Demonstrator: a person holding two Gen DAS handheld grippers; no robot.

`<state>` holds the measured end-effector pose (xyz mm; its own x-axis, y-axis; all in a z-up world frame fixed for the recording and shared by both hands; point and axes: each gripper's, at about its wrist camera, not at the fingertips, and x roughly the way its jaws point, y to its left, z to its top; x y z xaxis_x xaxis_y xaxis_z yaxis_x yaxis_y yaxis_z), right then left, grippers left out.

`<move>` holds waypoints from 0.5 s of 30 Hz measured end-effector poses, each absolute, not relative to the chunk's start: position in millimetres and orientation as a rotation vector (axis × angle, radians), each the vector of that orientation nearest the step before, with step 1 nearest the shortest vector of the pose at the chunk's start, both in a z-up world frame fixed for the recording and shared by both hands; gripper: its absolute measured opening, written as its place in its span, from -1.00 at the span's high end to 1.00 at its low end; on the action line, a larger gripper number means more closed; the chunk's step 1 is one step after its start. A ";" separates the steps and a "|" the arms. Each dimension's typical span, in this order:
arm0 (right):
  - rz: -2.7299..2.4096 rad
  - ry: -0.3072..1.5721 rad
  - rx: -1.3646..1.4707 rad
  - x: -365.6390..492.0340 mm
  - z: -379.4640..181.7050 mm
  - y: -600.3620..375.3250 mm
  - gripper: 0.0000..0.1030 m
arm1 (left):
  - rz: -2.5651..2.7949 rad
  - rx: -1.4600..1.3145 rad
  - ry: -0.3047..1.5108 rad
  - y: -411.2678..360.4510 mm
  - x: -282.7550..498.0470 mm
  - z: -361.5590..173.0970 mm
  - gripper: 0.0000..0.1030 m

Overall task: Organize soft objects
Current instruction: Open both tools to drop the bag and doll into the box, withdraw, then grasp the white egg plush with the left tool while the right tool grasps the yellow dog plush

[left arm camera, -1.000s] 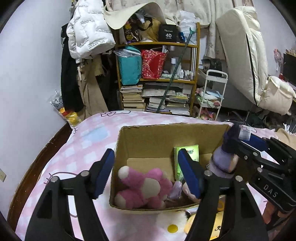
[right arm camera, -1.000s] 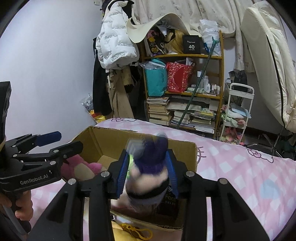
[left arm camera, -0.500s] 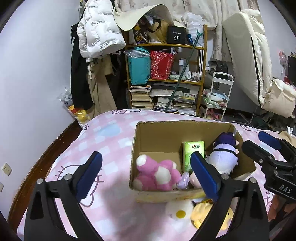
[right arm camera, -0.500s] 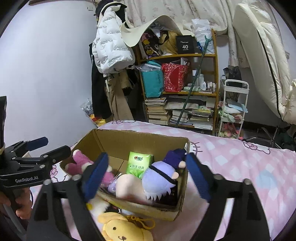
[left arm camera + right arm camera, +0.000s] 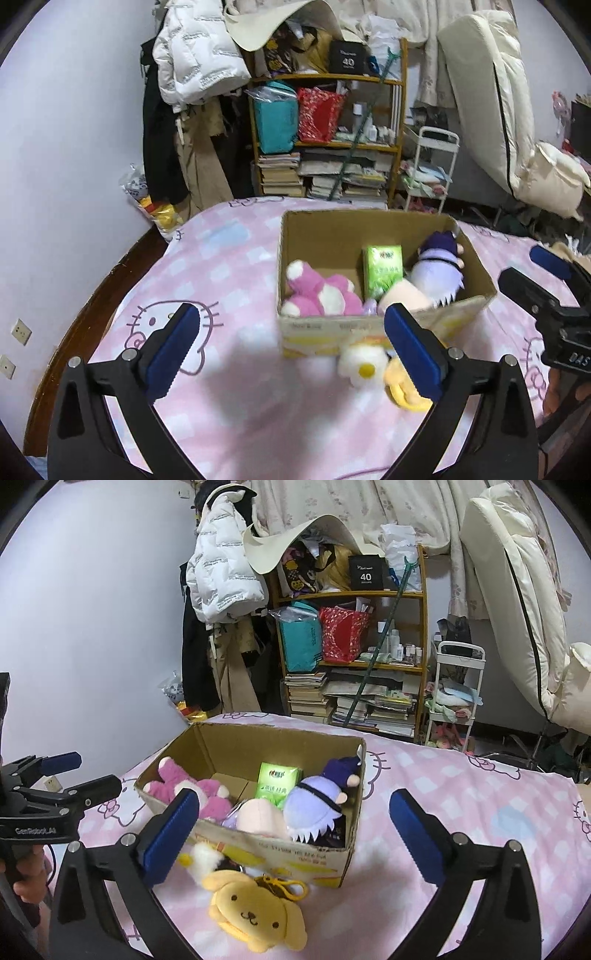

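Pink checked bedspread (image 5: 461, 812) under cardboard box (image 5: 332, 860) of plush toys, cluttered bookshelf (image 5: 369, 664) behind; left gripper (image 5: 291, 354) spread empty, right gripper (image 5: 295, 834) opening, empty.

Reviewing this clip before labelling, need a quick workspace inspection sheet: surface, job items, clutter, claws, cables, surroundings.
Surface: pink checked bedsheet with cat prints.
Job's things: cardboard box holding pink plush, purple-haired doll, peach plush and green tissue pack; yellow dog plush and white plush lie on the sheet in front of the box.
Clutter: nothing seen on the sheet besides these.
Claws: left claw open and empty; right claw opening, nothing between its fingers.
Cables: nothing seen.
Surroundings: wooden shelf with books and bags, white puffer jacket, white trolley, cream mattress leaning upright.
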<state>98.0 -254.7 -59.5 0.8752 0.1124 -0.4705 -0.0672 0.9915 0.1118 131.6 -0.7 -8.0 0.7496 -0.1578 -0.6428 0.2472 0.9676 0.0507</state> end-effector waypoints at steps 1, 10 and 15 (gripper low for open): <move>0.094 0.501 0.089 99.3 -59.9 -253.9 -1.00 | -0.220 0.140 0.693 -1.2 129.8 -8.7 -0.92; 0.098 0.578 0.091 98.8 -79.1 -250.5 -1.00 | -0.231 0.121 0.775 2.9 124.7 -26.6 -0.92; 0.103 0.631 0.069 100.8 -92.5 -244.6 -1.00 | -0.237 0.115 0.809 3.6 131.2 -36.9 -0.92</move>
